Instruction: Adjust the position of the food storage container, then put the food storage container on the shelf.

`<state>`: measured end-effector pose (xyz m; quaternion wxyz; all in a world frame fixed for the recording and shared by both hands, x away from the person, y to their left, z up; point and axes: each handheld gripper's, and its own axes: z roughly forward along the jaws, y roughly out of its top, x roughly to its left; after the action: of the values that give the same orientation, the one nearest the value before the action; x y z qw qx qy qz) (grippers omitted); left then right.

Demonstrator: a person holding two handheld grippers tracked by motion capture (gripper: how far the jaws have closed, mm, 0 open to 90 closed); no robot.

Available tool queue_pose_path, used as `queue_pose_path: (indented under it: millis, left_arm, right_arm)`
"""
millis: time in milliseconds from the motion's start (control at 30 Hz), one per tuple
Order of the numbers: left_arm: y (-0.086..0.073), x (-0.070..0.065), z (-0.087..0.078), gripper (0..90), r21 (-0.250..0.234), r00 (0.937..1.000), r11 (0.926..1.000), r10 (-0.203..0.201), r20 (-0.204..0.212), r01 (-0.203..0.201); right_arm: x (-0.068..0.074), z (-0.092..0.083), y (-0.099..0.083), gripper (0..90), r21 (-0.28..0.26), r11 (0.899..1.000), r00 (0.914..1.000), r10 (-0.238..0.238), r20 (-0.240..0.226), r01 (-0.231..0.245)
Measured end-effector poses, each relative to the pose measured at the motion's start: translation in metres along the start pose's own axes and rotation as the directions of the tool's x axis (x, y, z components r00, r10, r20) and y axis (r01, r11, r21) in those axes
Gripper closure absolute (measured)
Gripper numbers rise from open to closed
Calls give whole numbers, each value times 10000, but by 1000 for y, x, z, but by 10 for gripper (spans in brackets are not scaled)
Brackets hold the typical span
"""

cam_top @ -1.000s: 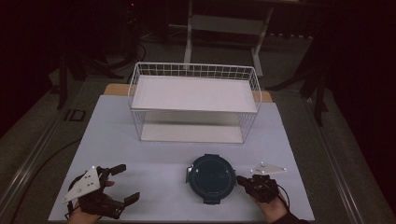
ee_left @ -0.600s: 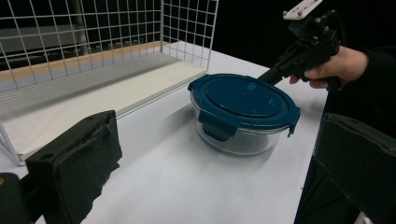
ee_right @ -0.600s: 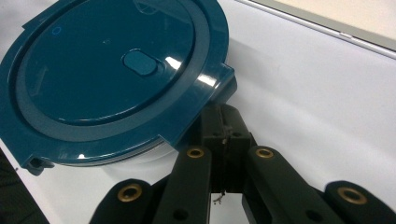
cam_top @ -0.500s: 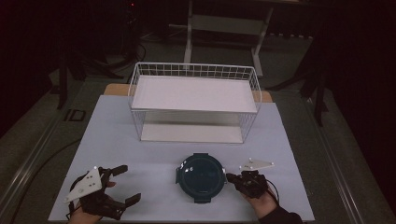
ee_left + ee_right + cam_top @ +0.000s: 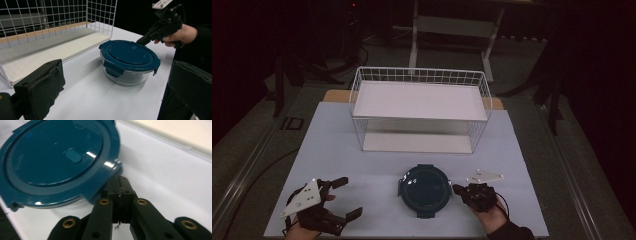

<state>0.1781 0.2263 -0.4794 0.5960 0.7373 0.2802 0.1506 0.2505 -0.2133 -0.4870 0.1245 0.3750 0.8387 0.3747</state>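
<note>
- Round glass container (image 5: 424,190) with dark blue clip-on lid (image 5: 130,52), standing upright on the white table (image 5: 337,150), near its front edge and about midway across.
- Lid seated flat on the container, side clips folded down over the glass wall; small oval tab (image 5: 72,155) at the lid's middle.
- White wire basket shelf (image 5: 419,107) behind the container, well apart from it, toward the table's far side; a white board on its upper level, another on the lower.
- Right gripper (image 5: 460,189) just beside the container, at its right rim, held by a hand (image 5: 491,218) coming in from the table's front edge.
- Fingers (image 5: 119,191) of the right gripper pressed together, nothing clamped between them; tips under the overhanging lid edge, at the container's side; actual contact with the glass not clear.
- Same right gripper (image 5: 142,40) seen from the left gripper view across the container, its dark tip at the far lid rim, grey plate on top.
- Left gripper (image 5: 346,196) well to the left of the container, near the table's front left corner, pointing toward it.
- Fingers (image 5: 40,87) of the left gripper spread wide, holding nothing; container standing free in the gap between them, far ahead of the tips.
- Dark floor and stand legs beyond the shelf, too dim for detail.
</note>
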Motion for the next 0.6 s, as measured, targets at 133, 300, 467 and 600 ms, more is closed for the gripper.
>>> queue_pose_path:
  millis: [133,300,467,600]
  left_arm:
    - [0,0,0,4,2,10000,10000,-36,4,36]
    - [0,-1,2,4,107,10000,9999,-32,23,32]
    - [2,-4,4,4,212,9998,9997,-78,175,75]
    - [10,-10,8,4,336,9993,9992,-210,309,199]
  right_arm:
    - [-3,-9,2,813,-393,9992,9999,86,127,-80]
    - [-3,-22,3,692,-1095,9937,9994,281,218,-256]
    - [-1,-34,6,516,-1748,9842,9996,284,33,-273]
    - [6,-47,11,293,-2603,9653,9991,87,-424,-195]
